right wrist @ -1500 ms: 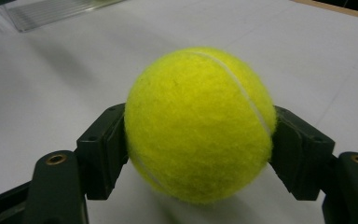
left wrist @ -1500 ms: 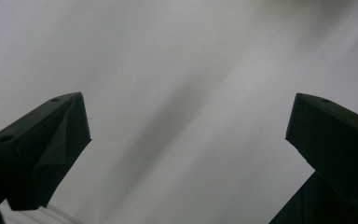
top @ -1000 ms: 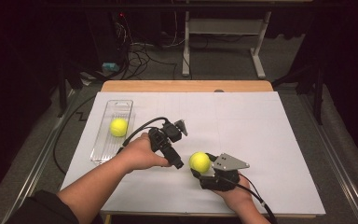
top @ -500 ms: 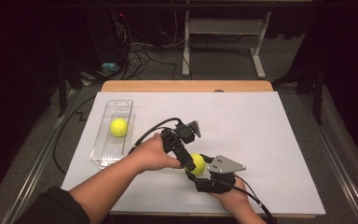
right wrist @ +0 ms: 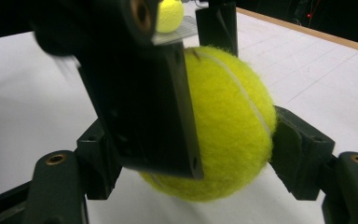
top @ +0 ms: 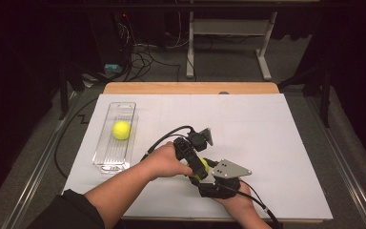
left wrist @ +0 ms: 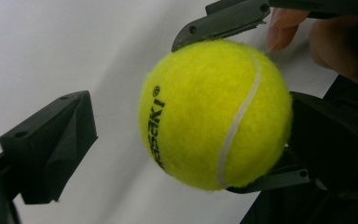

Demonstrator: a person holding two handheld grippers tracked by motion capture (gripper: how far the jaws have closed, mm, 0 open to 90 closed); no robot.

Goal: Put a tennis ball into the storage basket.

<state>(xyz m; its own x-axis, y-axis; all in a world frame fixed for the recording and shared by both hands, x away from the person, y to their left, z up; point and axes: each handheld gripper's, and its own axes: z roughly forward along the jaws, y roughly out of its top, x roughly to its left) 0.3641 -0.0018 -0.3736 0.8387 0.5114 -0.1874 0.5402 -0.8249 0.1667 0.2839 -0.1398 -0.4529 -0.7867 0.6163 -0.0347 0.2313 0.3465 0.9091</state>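
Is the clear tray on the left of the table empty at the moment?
No, a second tennis ball lies inside the clear tray.

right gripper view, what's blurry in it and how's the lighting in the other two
Right gripper view: the black jaw of the other hand-held gripper crosses close to the lens, soft and smeared at its upper left edge, while the fuzzy yellow tennis ball stays fairly sharp. Left gripper view: ball evenly lit, print legible. High view: white table sheet bright, surroundings dark.

Left hand-held gripper (top: 196,168) agape, beside the clamped right hand-held gripper (top: 204,172).
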